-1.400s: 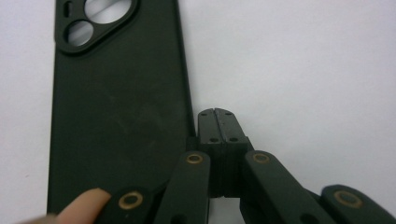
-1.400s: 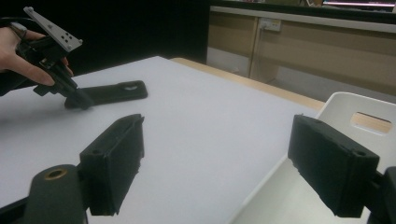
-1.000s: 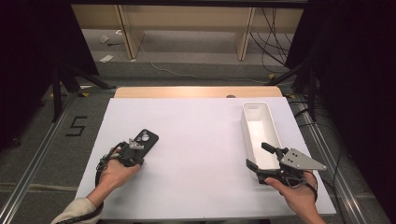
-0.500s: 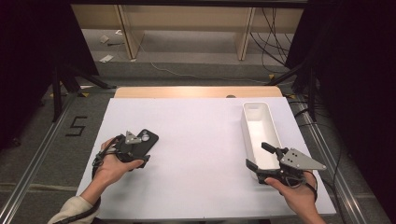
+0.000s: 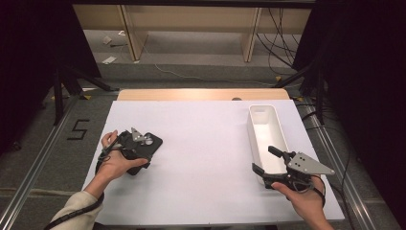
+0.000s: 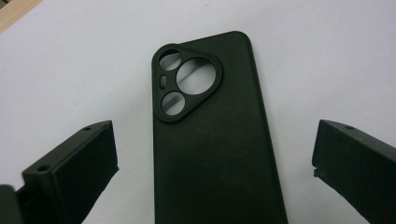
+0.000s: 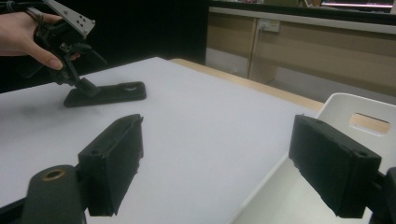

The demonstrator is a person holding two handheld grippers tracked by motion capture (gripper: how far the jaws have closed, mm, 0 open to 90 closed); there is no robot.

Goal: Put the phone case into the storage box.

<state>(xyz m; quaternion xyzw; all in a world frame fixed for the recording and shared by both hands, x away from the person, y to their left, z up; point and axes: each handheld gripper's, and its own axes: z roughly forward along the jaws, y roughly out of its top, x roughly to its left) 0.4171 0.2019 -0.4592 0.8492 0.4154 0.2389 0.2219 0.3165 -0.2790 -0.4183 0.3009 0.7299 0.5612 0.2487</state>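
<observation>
The flat black silicone phone case [image 6: 212, 140] lies back-up on the white table covering [image 5: 206, 158], at the person's left side, well apart from the long white plastic bin [image 5: 266, 134] that stands near the right edge. The left gripper [image 5: 139, 143] hangs just above the case; its jaws have just been opening and now stand wide, one on each long side of the case with bare table showing between pad and rim, so nothing is held. The right gripper [image 5: 265, 160] waits beside the near end of the bin, its jaws also spread apart and empty. The step in hand looks like a grasp of the case, possibly to carry it to the bin. To do it well, the left gripper should come straight down until the pads flank the long edges below the triangular camera cut-out [image 6: 186, 81], stay square to the case, and close gently: soft silicone bends and may slip out or buckle if it is pinched near one corner.
</observation>
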